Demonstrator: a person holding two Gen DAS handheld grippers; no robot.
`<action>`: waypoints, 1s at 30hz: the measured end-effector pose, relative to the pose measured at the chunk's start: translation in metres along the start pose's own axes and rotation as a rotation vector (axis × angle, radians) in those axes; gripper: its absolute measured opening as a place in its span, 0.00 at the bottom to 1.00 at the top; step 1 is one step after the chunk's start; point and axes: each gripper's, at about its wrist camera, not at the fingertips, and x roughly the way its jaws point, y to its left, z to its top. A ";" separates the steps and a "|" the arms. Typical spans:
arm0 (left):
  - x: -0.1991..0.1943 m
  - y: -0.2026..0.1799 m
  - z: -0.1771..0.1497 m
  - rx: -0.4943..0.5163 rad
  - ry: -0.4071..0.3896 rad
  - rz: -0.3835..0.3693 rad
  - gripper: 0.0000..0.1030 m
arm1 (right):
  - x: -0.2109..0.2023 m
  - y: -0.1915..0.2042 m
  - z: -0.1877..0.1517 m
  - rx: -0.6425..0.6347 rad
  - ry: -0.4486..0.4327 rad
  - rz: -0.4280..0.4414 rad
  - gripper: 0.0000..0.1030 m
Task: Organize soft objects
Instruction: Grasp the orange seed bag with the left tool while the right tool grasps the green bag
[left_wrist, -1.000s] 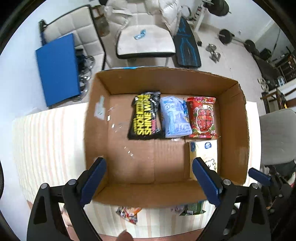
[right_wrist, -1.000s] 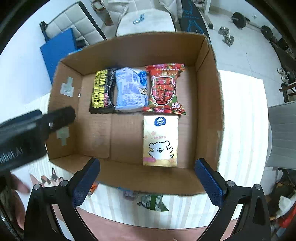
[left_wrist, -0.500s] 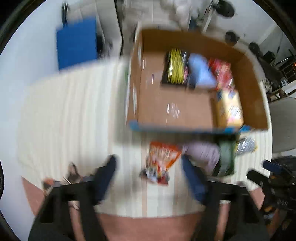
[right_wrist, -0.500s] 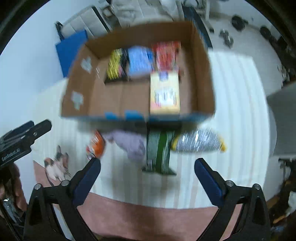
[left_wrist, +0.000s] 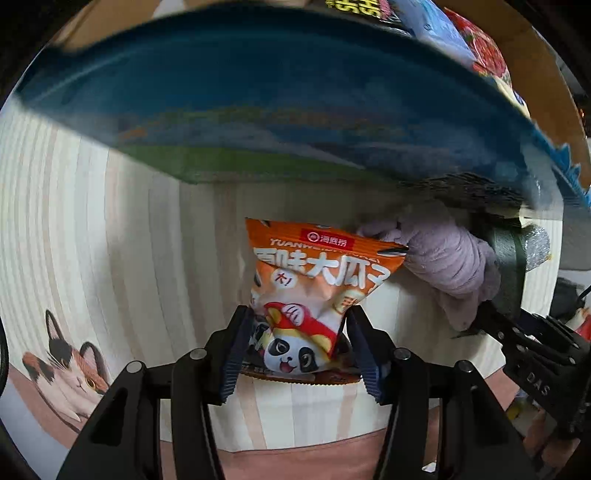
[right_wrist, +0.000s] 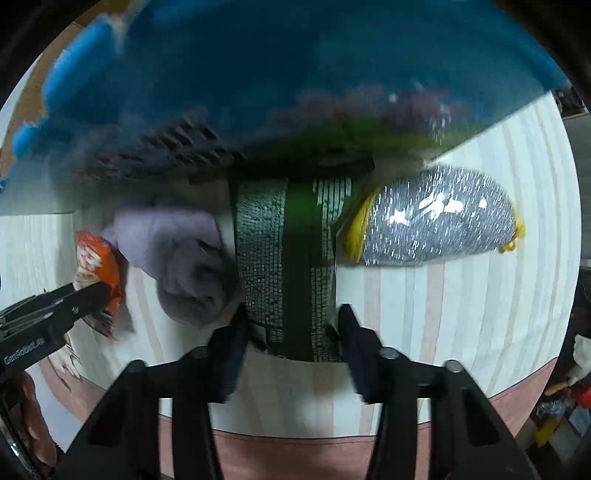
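Note:
An orange snack bag with a panda (left_wrist: 310, 295) lies on the striped table in front of the box. My left gripper (left_wrist: 297, 345) is shut on the bag's near end. A dark green packet (right_wrist: 286, 266) lies in the right wrist view, and my right gripper (right_wrist: 291, 341) is closed on its near end. A rolled lilac cloth (right_wrist: 184, 254) lies between the two packets and also shows in the left wrist view (left_wrist: 443, 258). A silver and yellow scrubber pouch (right_wrist: 436, 221) lies right of the green packet.
The cardboard box with a blue outer wall (left_wrist: 258, 92) stands just behind the objects, with packets inside at its far side (left_wrist: 480, 48). The table mat has a cat picture (left_wrist: 70, 362) at the near left. The table's front edge is close below the grippers.
Both grippers dropped from above the open box to the table in front of it. Their jaws went from wide open to closed on the orange bag and the green packet.

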 end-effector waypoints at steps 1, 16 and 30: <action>0.001 -0.001 0.000 0.002 -0.003 0.001 0.51 | 0.001 0.000 -0.005 -0.001 0.004 -0.002 0.44; 0.006 -0.006 -0.067 -0.016 -0.014 0.029 0.44 | 0.016 -0.013 -0.067 -0.001 0.078 0.027 0.49; 0.001 -0.022 -0.080 -0.083 -0.036 -0.003 0.35 | 0.003 0.008 -0.075 -0.011 0.049 0.059 0.36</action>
